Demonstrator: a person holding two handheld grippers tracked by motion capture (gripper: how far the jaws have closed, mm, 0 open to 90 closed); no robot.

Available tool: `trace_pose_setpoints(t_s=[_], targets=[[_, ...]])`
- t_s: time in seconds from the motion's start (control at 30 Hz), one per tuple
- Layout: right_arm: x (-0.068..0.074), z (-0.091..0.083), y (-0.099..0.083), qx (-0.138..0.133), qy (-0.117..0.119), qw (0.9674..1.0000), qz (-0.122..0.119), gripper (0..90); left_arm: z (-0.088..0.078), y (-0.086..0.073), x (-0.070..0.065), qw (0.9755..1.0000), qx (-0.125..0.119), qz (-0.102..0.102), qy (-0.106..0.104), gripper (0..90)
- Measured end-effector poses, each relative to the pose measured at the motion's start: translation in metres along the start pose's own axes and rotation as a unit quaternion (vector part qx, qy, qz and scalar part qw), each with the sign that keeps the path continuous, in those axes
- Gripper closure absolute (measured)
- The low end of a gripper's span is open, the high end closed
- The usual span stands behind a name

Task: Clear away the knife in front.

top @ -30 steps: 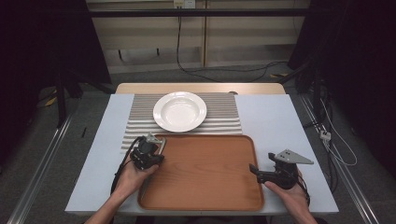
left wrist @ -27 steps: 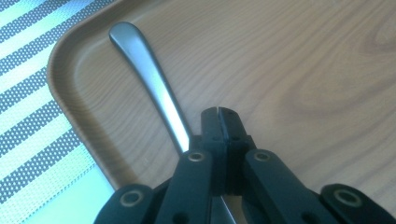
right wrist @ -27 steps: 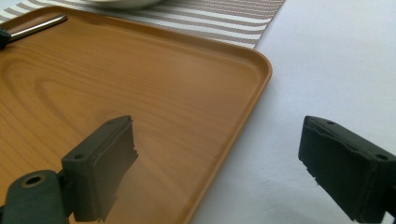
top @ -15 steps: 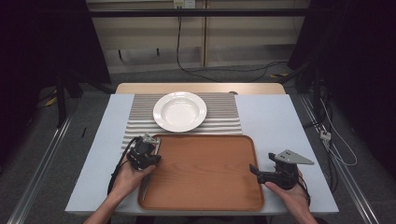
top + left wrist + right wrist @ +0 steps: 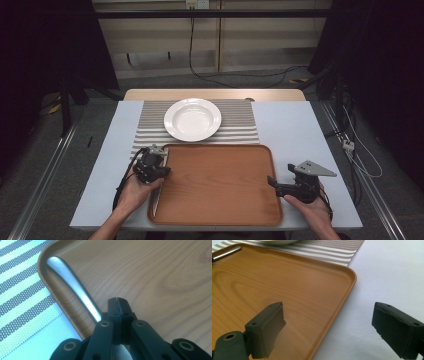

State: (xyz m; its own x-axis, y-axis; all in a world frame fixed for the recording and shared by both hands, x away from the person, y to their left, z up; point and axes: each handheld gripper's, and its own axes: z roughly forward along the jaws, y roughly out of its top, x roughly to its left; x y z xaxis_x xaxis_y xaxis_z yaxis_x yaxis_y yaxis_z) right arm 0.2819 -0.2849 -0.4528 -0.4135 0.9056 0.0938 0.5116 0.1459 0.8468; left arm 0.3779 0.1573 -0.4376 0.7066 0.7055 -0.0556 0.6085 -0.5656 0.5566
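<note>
Where the left gripper (image 5: 117, 302) pinches shut, its jaws hide one metal utensil's (image 5: 71, 278) working end; one tray (image 5: 220, 210), one plate (image 5: 192, 119) beyond, right gripper (image 5: 329, 322) gaping across the tray's edge.

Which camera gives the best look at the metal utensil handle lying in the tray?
The left gripper view: the utensil handle lies large along the tray wall, passing beside the shut left tongs. The high view shows a thin sliver; the right gripper view catches one far end.
</note>
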Motion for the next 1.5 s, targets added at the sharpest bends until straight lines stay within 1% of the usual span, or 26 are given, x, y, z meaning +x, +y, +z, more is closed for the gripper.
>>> trace_pose_setpoints(t_s=[0.1,0.13,0.2,0.23,0.33,0.4,0.43,0.5,0.57,0.6,0.67,0.7,0.77,0.83,0.93,1.03,1.07,1.1,1.17,1.2,1.27,1.3,1.33,1.37,1.43,1.5], targets=[[0.001,0.001,0.0,0.001,0.001,1.0,-0.001,10.7,0.001,0.0,0.0,1.0,-0.005,-0.001,-0.002,90.0],[0.0,0.0,0.0,0.002,0.001,1.0,-0.001,10.7,0.0,0.0,0.001,0.9999,-0.004,0.007,-0.01,90.0],[0.0,0.0,0.0,0.001,0.001,1.0,-0.001,10.7,-0.001,0.002,-0.002,0.9996,-0.02,0.012,-0.015,85.6],[-0.001,-0.001,0.0,0.0,0.0,1.0,-0.001,10.7,-0.002,0.003,-0.003,0.9994,-0.027,0.019,-0.014,83.7],[-0.001,-0.001,0.0,-0.003,0.0,1.0,-0.001,10.7,-0.006,0.003,-0.005,0.9982,-0.051,0.02,-0.022,68.4],[0.0,-0.001,0.0,-0.002,0.001,1.0,-0.002,10.7,-0.009,0.003,-0.006,0.9973,-0.066,0.025,-0.017,58.2],[0.0,-0.001,0.0,-0.002,0.002,1.0,-0.004,10.8,-0.009,0.002,-0.006,0.997,-0.073,0.019,-0.019,51.8],[0.0,0.0,0.0,0.001,0.002,1.0,-0.005,10.9,-0.007,0.002,-0.005,0.9974,-0.07,0.003,-0.018,40.3],[-0.001,0.001,0.001,0.001,0.006,1.0,-0.007,10.9,-0.005,0.001,-0.003,0.9971,-0.075,0.003,-0.014,31.9],[-0.001,0.002,0.001,0.001,0.006,1.0,-0.006,10.9,-0.005,0.002,-0.002,0.9972,-0.074,-0.003,-0.012,27.9],[-0.001,0.003,0.002,0.0,0.008,1.0,-0.005,10.9,-0.005,0.003,-0.001,0.9966,-0.078,-0.025,-0.007,16.8],[-0.002,0.003,0.001,0.0,0.008,1.0,-0.005,10.8,-0.006,0.003,0.0,0.9961,-0.084,-0.028,-0.008,13.7],[-0.003,0.003,0.001,-0.001,0.009,1.0,-0.003,10.7,-0.008,0.003,0.0,0.9948,-0.099,-0.023,-0.006,12.1],[-0.003,0.002,0.001,-0.001,0.009,1.0,0.0,10.6,-0.01,0.003,0.001,0.9932,-0.113,-0.027,-0.001,8.1],[-0.004,0.001,0.001,-0.002,0.009,1.0,0.0,10.6,-0.014,0.002,0.0,0.9905,-0.134,-0.027,0.014,7.5],[-0.004,0.0,0.0,-0.003,0.008,1.0,0.0,10.6,-0.018,0.002,-0.003,0.9882,-0.149,-0.018,0.03,7.5],[-0.004,0.0,0.0,-0.002,0.008,1.0,0.002,10.6,-0.018,0.002,-0.004,0.9879,-0.151,-0.018,0.031,7.5],[-0.004,0.0,0.0,-0.003,0.007,1.0,0.002,10.7,-0.02,0.001,-0.005,0.9883,-0.149,-0.014,0.031,7.6],[-0.004,0.0,0.0,-0.003,0.006,1.0,0.004,10.6,-0.021,0.0,-0.007,0.9868,-0.157,-0.013,0.039,7.9],[-0.004,-0.001,0.0,-0.005,0.005,1.0,0.003,10.6,-0.022,0.001,-0.008,0.987,-0.155,-0.012,0.041,7.9],[-0.003,-0.001,0.001,-0.005,0.004,1.0,0.003,10.6,-0.023,0.0,-0.008,0.9861,-0.161,-0.021,0.033,7.9],[-0.003,-0.001,0.001,-0.005,0.004,1.0,0.002,10.6,-0.025,-0.001,-0.008,0.9851,-0.167,-0.03,0.028,8.0],[-0.002,-0.001,0.001,-0.005,0.005,1.0,0.001,10.6,-0.027,-0.002,-0.008,0.9837,-0.175,-0.032,0.025,8.0],[-0.002,-0.001,0.001,-0.005,0.006,1.0,0.002,10.6,-0.029,-0.002,-0.008,0.9839,-0.176,-0.026,0.023,8.0],[-0.003,-0.001,0.001,-0.005,0.005,1.0,0.004,10.6,-0.033,-0.005,-0.01,0.9842,-0.174,-0.013,0.029,8.0],[-0.004,0.0,0.001,-0.004,0.003,1.0,0.007,10.6,-0.038,-0.008,-0.01,0.9825,-0.184,-0.021,0.023,8.0]])
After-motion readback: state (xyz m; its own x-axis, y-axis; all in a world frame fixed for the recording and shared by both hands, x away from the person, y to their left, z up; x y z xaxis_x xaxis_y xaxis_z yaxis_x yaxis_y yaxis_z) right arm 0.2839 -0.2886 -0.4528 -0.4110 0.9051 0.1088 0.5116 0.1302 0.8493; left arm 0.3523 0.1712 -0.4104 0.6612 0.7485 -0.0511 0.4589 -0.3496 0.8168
